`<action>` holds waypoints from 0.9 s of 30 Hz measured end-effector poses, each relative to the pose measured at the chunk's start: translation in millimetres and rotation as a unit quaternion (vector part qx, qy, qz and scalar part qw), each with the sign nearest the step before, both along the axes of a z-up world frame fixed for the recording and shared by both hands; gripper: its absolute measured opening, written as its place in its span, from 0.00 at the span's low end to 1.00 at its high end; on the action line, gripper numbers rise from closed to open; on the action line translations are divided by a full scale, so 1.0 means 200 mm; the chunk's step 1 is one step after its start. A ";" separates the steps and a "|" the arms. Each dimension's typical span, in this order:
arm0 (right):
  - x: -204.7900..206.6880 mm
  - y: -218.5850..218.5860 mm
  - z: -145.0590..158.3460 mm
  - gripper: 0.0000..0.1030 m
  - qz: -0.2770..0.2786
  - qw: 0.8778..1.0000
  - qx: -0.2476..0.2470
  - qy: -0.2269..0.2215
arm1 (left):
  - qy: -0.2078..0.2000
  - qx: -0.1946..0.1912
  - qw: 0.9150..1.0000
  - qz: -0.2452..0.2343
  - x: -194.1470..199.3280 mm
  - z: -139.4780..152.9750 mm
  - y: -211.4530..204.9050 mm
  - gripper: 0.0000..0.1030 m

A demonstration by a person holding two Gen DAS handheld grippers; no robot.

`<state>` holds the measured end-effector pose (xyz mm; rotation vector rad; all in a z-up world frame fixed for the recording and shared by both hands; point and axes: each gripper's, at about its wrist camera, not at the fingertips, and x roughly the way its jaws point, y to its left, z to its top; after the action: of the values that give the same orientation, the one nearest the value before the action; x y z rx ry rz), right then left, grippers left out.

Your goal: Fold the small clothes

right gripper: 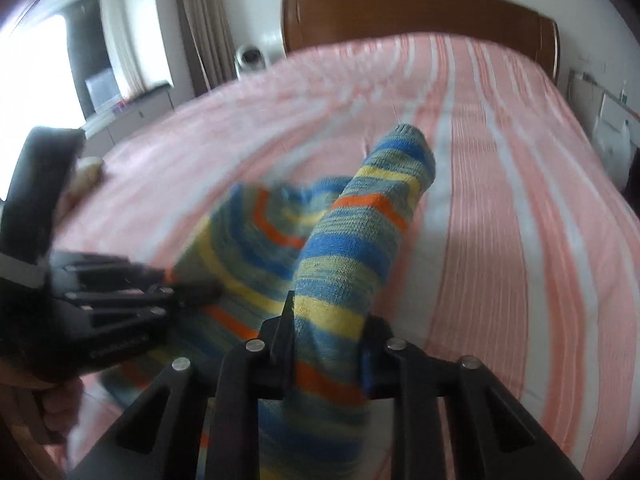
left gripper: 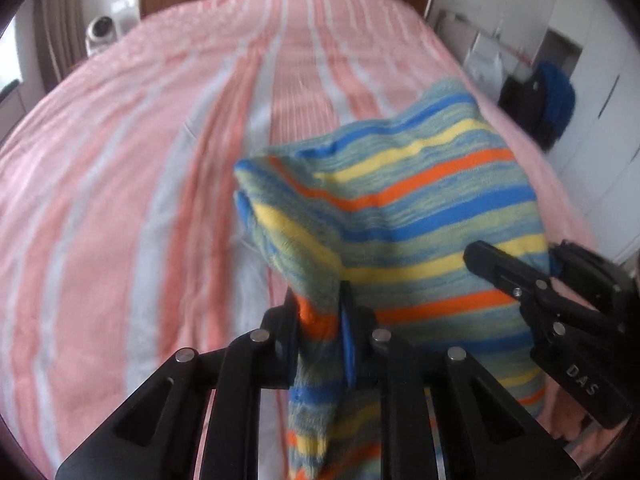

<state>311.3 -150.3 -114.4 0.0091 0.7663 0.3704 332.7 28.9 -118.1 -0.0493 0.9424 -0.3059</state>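
**Ana:** Left wrist view first: the striped knit garment [left gripper: 400,216] hangs bunched above the near right part of the bed [left gripper: 140,168], lifted rather than lying flat. How do you think it handles?

**Ben:** Soft and light, I'd judge. It sags and creases between the two grips, with no stiffness at all. The knit looks grippy, not slick, and nothing about it seems fragile, though a hard tug could stretch it.

**Ana:** And the left gripper [left gripper: 320,312]?

**Ben:** Its jaws are closed on a gathered fold of the cloth, which runs between the pads and hangs below them. To the right in that view, the right gripper [left gripper: 516,268] pinches the cloth's right edge.

**Ana:** Does the right wrist view agree?

**Ben:** Yes. There the right gripper [right gripper: 328,320] is clamped around a rolled tube of the garment [right gripper: 352,240], maybe a sleeve or leg; I can't tell which. The left gripper [right gripper: 192,292] sits at the near left, blurred, its tips at the cloth.

**Ana:** Where would you take hold for a clean fold?

**Ben:** At hems or corners, I think, not mid-bunch. Holding wads like these, it will drape unevenly. Spreading it flat on the pink striped bedcover [right gripper: 520,200] would help.

**Ana:** Surroundings?

**Ben:** A wooden headboard [right gripper: 420,12] at the far end, curtains [right gripper: 204,20] far left, a person's hand [right gripper: 60,404] behind the left gripper.
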 end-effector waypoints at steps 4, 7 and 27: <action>-0.02 -0.02 0.15 0.23 0.001 0.999 0.044 -0.017 | -0.049 0.000 0.999 0.012 -0.08 0.20 0.05 0.25; 0.01 -0.07 0.13 0.34 -0.019 0.998 0.060 0.004 | -0.047 0.038 0.997 0.038 -0.06 0.16 0.05 0.92; -1.08 -0.53 0.50 1.00 -0.115 0.982 -0.053 -0.137 | -0.212 0.137 0.953 0.165 -1.11 0.54 -0.11 1.00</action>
<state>95.4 -255.6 -14.4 -0.0530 0.5048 0.1065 110.9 7.7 -11.0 0.1104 0.5275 0.1260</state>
